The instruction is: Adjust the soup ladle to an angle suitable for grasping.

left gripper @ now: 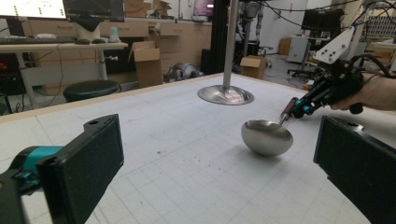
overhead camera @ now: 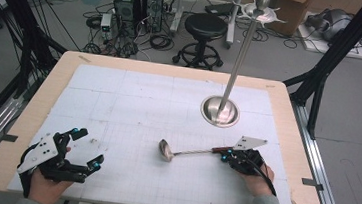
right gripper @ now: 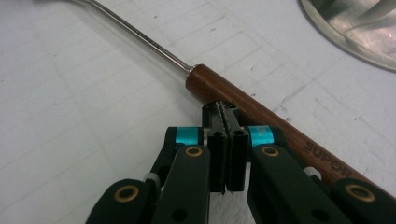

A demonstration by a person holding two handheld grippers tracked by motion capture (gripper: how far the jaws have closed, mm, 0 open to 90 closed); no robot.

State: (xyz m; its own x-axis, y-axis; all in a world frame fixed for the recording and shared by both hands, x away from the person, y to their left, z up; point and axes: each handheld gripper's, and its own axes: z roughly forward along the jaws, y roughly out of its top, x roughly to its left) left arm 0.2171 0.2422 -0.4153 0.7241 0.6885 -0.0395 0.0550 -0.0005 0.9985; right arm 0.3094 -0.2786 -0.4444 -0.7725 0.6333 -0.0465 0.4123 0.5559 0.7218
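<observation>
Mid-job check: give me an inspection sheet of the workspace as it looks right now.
Surface: white gridded mat on a wooden table.
Job's things: ladle lying flat, bowl to the left; steel stand upright behind it.
Clutter: nothing seen.
Grippers: left gripper open, nothing between its jaws; right gripper shut, tips against the ladle's wooden handle, not around it.
Cables: black cable trails from the right gripper.
Surroundings: stool, computer boxes, floor wiring.
</observation>
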